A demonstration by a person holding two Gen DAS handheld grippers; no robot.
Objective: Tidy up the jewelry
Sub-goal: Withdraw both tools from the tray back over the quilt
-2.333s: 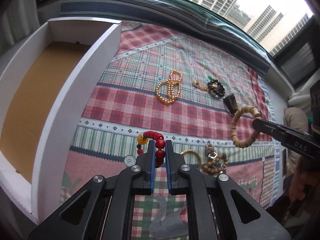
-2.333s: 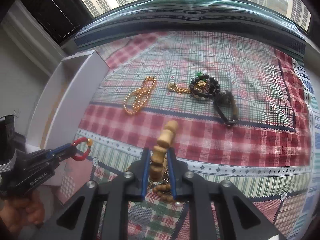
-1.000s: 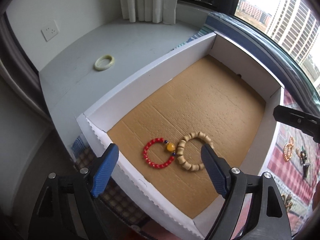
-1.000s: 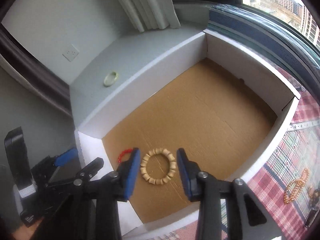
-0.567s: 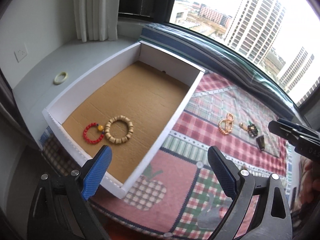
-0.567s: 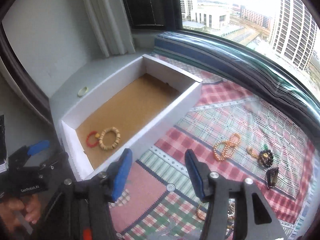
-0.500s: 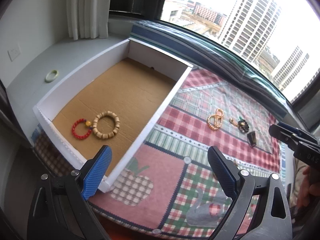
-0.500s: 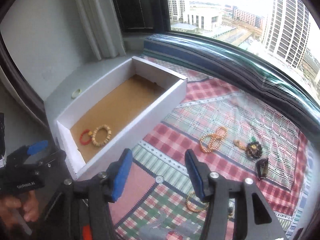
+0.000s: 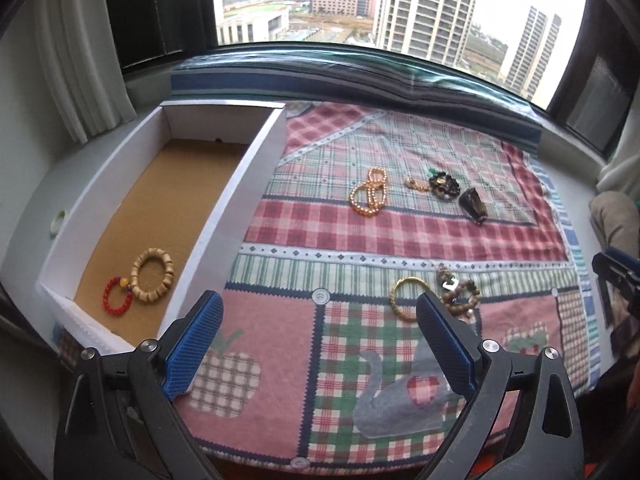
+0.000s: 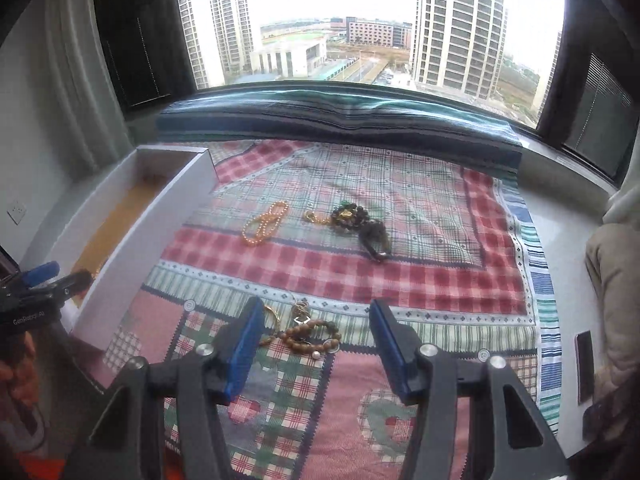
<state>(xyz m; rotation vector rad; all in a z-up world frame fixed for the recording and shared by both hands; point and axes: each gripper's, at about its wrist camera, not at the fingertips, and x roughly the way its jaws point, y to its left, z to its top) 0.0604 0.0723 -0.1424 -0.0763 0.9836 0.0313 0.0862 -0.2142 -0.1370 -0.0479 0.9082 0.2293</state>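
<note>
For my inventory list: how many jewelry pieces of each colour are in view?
Red bead bracelet: 1
Pale wooden bracelet: 1
Orange bead strand: 1
Gold bangle: 1
Brown bead bracelet: 1
Black bead cluster: 1
Dark brown piece: 1
Pale green ring: 1
Total: 8

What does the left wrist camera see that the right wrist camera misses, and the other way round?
Only the left wrist view looks down onto the box floor, where a red bead bracelet and a wooden bead bracelet lie touching; a pale ring sits outside the box.

Only the right wrist view shows a wall socket and a dark flat object beside the cloth.

Both show the white box, the patchwork cloth, the golden bead strand and the dark bead cluster.
</note>
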